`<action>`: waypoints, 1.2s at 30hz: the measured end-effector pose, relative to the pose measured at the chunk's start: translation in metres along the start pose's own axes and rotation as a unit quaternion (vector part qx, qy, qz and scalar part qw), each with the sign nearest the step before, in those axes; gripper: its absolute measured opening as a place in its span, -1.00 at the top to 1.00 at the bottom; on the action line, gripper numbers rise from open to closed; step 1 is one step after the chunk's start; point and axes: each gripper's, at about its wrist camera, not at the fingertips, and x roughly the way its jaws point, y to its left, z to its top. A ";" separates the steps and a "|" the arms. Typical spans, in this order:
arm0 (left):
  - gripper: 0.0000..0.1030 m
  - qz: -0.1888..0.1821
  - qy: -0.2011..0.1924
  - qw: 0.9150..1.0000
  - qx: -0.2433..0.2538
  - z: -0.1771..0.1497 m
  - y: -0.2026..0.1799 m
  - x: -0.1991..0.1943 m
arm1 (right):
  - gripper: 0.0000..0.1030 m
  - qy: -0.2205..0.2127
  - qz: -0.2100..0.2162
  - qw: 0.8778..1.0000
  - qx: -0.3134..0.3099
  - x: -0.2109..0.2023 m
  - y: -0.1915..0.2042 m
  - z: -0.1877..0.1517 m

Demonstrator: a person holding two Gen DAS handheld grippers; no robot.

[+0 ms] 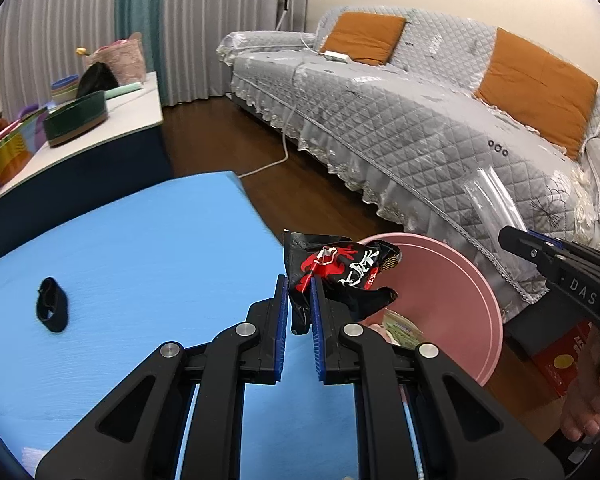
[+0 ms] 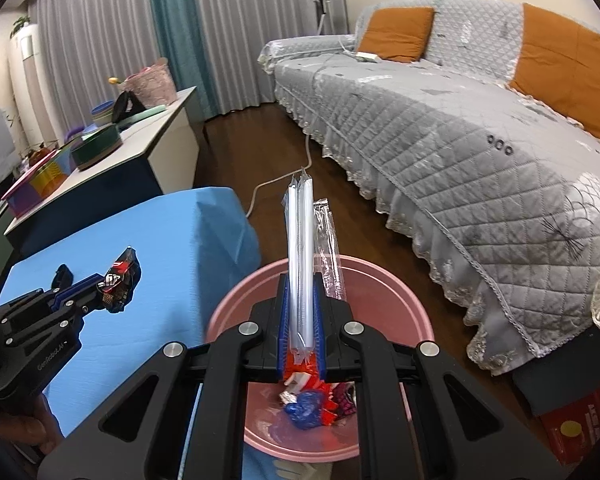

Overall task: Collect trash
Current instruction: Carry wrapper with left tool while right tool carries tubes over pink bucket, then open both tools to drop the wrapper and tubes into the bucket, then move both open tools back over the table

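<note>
2 pieces are in our jaws: the left gripper (image 1: pixel 299 312) pinches a black wrapper (image 1: pixel 336 268) beside the pink bin (image 2: pixel 384 304), the right gripper (image 2: pixel 300 320) clamps a clear packet (image 2: pixel 300 248) above it, while a black band (image 1: pixel 52 310) waits on the table (image 1: pixel 140 248).

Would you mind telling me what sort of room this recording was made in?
Most likely a home living room: a long sofa under a quilted grey cover with orange cushions, full-length curtains along the far wall, and dark wooden flooring.
</note>
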 end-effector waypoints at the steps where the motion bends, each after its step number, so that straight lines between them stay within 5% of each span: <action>1: 0.78 -0.002 0.001 1.000 0.000 0.000 -0.002 0.001 | 0.78 0.001 -0.003 1.000 0.003 0.000 -0.005 -0.001; 20: 0.78 -0.026 0.009 1.000 0.011 0.010 -0.043 0.014 | 0.77 0.006 0.005 1.000 -0.002 0.002 -0.025 -0.011; 23: 0.58 -0.046 0.023 0.999 0.010 0.011 -0.045 0.017 | 0.61 0.026 0.018 0.999 -0.006 0.009 -0.022 -0.012; 25: 0.15 -0.037 0.022 0.999 0.015 0.009 -0.046 0.017 | 0.14 0.031 0.007 0.999 -0.010 0.012 -0.019 -0.014; 36: 0.16 -0.012 -0.002 1.000 -0.008 0.010 -0.008 -0.008 | 0.10 0.013 -0.005 1.000 0.022 0.006 -0.018 -0.006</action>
